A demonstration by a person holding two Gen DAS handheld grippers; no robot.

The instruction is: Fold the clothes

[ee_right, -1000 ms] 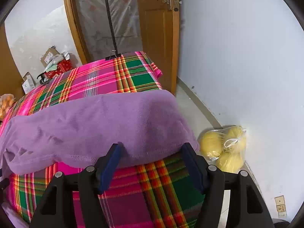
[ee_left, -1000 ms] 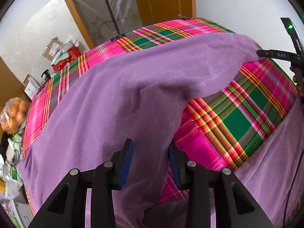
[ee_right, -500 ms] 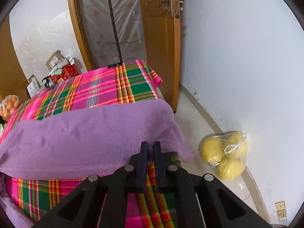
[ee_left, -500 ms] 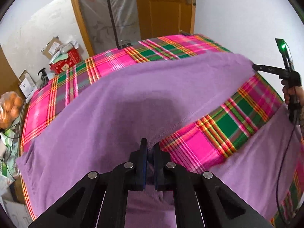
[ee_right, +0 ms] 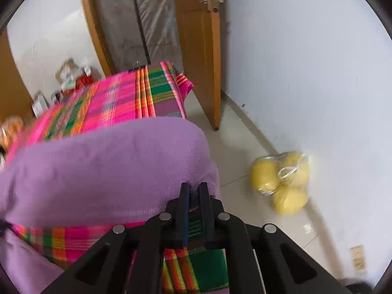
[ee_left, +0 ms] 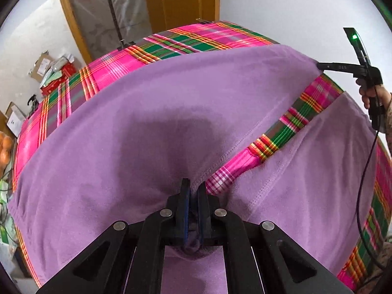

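Note:
A large purple garment (ee_left: 152, 112) lies spread over a table covered in pink and green plaid cloth (ee_left: 117, 68). My left gripper (ee_left: 193, 191) is shut on the garment's near hem, with cloth bunched between its fingers. In the right wrist view, my right gripper (ee_right: 194, 189) is shut on the far corner of the purple garment (ee_right: 103, 166), lifting it off the plaid cloth (ee_right: 117, 103). The left wrist view also shows the right gripper (ee_left: 321, 66) pinching that corner at the upper right, held by a hand (ee_left: 372, 95). A second purple layer (ee_left: 306, 171) lies flat to the right.
An open wooden door (ee_right: 201, 49) stands behind the table. A bag of yellow fruit (ee_right: 281, 183) sits on the tiled floor by the white wall. Boxes and clutter (ee_left: 54, 73) lie on the floor at the left. A bag of oranges (ee_left: 5, 147) sits at the far left.
Both grippers went from open to shut on the purple garment's edge. They have since lifted it, and the right wrist view has swung up and leftward.

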